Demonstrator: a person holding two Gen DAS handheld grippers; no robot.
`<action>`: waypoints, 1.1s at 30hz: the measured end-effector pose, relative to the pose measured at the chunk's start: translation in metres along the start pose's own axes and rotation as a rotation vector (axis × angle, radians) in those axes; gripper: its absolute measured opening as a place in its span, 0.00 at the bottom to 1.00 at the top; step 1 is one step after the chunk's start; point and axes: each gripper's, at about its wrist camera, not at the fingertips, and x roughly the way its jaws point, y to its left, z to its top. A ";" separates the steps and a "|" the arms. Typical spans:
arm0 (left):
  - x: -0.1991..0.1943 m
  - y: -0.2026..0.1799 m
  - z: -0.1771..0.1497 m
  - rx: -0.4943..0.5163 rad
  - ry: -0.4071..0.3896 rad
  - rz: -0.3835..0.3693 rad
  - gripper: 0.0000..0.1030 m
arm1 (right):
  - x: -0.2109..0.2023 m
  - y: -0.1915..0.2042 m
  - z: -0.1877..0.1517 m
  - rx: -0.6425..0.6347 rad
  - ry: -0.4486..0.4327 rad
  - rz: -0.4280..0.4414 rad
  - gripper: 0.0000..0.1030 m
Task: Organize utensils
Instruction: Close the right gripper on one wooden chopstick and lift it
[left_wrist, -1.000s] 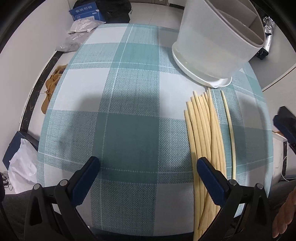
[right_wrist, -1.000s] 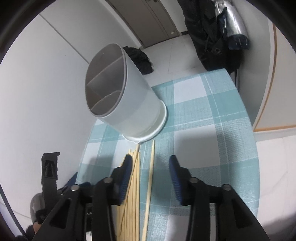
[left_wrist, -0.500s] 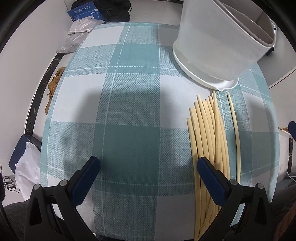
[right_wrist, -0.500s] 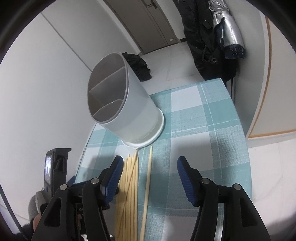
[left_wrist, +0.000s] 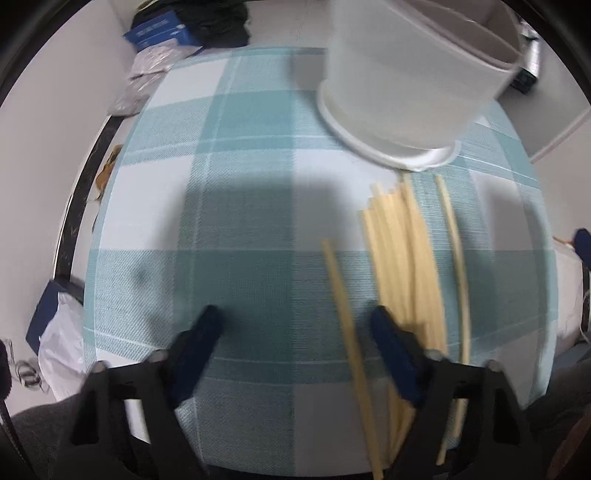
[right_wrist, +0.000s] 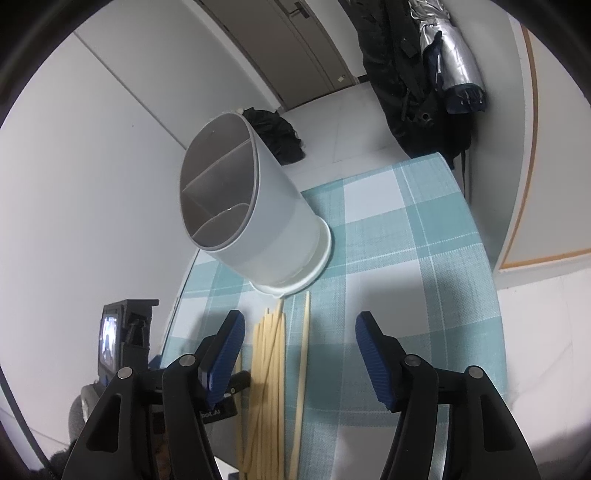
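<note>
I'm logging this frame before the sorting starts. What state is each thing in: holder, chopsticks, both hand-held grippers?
Holder: upright on the tablecloth, compartments look empty.
Chopstick bundle: lying flat, in front of the holder.
Single chopstick: flat, apart on the bundle's right.
Stray chopstick: between the left jaws, blurred.
Left hand-held gripper: jaws just closing, not pressing anything.
Right hand-held gripper: open, empty.
</note>
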 end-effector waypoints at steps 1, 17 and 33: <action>-0.001 -0.003 0.001 0.008 -0.002 -0.001 0.57 | 0.001 0.000 0.000 0.002 0.006 0.000 0.60; 0.002 0.021 0.021 -0.024 -0.065 -0.149 0.02 | 0.052 0.011 -0.013 -0.175 0.176 -0.176 0.59; -0.039 0.064 0.033 -0.161 -0.272 -0.312 0.02 | 0.124 0.048 -0.002 -0.443 0.298 -0.347 0.21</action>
